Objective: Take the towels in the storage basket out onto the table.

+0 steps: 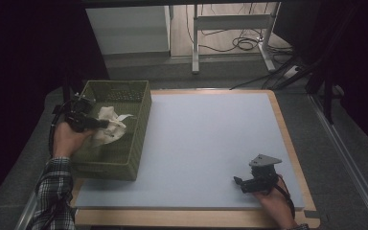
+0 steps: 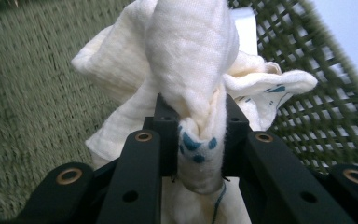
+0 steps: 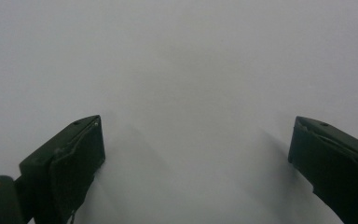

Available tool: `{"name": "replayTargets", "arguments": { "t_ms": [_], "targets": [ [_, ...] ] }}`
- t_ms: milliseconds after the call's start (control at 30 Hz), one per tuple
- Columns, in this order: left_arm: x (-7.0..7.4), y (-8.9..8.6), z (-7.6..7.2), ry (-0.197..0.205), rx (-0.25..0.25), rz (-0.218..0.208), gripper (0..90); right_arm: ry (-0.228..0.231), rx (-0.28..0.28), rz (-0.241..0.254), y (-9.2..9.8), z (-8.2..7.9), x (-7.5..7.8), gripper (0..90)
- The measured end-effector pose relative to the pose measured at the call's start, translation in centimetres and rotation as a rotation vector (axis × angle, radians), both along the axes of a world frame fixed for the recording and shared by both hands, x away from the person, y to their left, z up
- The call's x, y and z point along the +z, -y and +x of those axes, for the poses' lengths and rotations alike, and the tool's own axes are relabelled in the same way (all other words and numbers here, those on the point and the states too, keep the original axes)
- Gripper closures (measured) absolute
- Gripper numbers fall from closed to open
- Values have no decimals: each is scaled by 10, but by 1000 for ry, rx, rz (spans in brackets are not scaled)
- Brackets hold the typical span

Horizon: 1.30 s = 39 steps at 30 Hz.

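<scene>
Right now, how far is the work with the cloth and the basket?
Done: the left gripper is shut on the cloth, bunched between its jaws. In hand: the cloth hangs over the green basket, partly above its rim. Left: the cloth is not yet on the blue mat. The right gripper is open, with nothing between its jaws, low over the mat.

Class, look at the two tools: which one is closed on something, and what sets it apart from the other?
The left tool, over the green basket, pinches a cream cloth between its jaws. The right tool rests on the blue mat with jaws wide apart, holding nothing.
</scene>
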<state>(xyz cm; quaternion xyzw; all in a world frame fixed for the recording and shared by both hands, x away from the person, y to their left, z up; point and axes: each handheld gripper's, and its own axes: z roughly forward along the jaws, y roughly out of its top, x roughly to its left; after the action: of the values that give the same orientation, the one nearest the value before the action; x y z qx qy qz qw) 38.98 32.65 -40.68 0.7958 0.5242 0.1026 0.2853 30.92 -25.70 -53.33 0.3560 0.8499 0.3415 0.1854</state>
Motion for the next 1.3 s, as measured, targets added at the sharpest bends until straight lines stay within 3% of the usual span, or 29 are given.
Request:
{"name": "replayTargets", "arguments": {
  "t_ms": [533,733,1300],
  "targets": [
    [40,13,-16,115,-37,-14,743,0,0,0,0,0,0,37],
    [53,30,-17,152,-71,-15,742,0,0,0,0,0,0,37],
    [84,80,-13,189,-165,18,741,0,1,1,0,0,0,38]
  ]
}}
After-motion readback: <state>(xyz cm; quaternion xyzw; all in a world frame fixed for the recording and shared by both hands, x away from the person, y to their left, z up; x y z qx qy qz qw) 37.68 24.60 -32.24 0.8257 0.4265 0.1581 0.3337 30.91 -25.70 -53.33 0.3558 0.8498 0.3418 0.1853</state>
